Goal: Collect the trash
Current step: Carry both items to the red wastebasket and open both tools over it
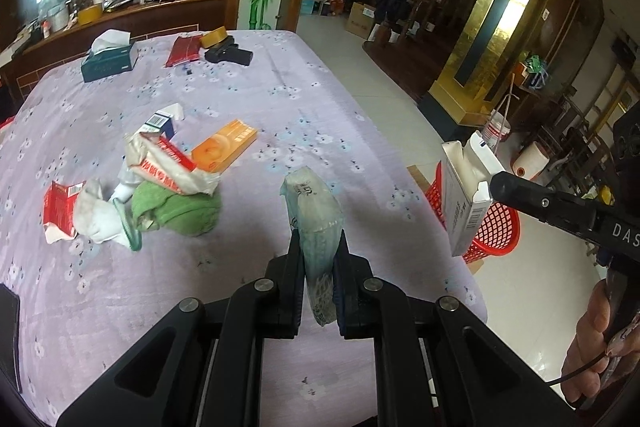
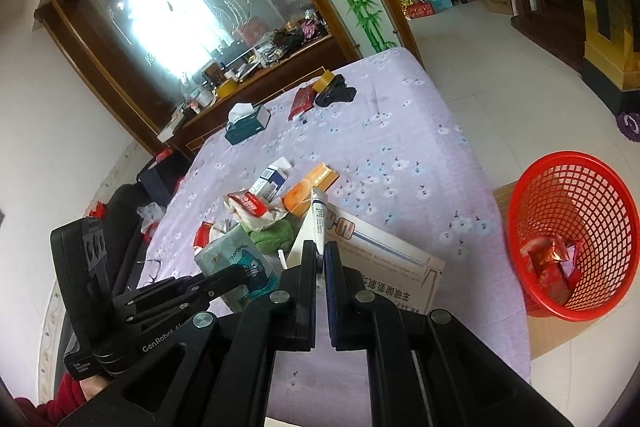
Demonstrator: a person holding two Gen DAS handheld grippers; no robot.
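My left gripper [image 1: 318, 247] is shut on a crumpled teal tissue packet [image 1: 314, 211], held above the lilac flowered tablecloth [image 1: 248, 99]. My right gripper [image 2: 320, 251] is shut on the flap of an open white carton [image 2: 384, 259]. That carton [image 1: 466, 187] shows in the left wrist view too, hanging past the table's right edge, above the red mesh basket [image 1: 496, 227]. The basket [image 2: 576, 235] stands on the floor right of the table and holds red wrappers [image 2: 554, 263]. More trash lies mid-table: an orange box [image 1: 224, 145], a white-red packet [image 1: 168, 163], a green cloth [image 1: 180, 207], a red box [image 1: 60, 205].
A teal tissue box [image 1: 108, 61], a dark red packet [image 1: 184, 51], a tape roll [image 1: 214, 37] and a black object [image 1: 230, 55] sit at the table's far end. A mirrored sideboard [image 1: 120, 11] stands behind. Tiled floor [image 1: 400, 87] lies to the right.
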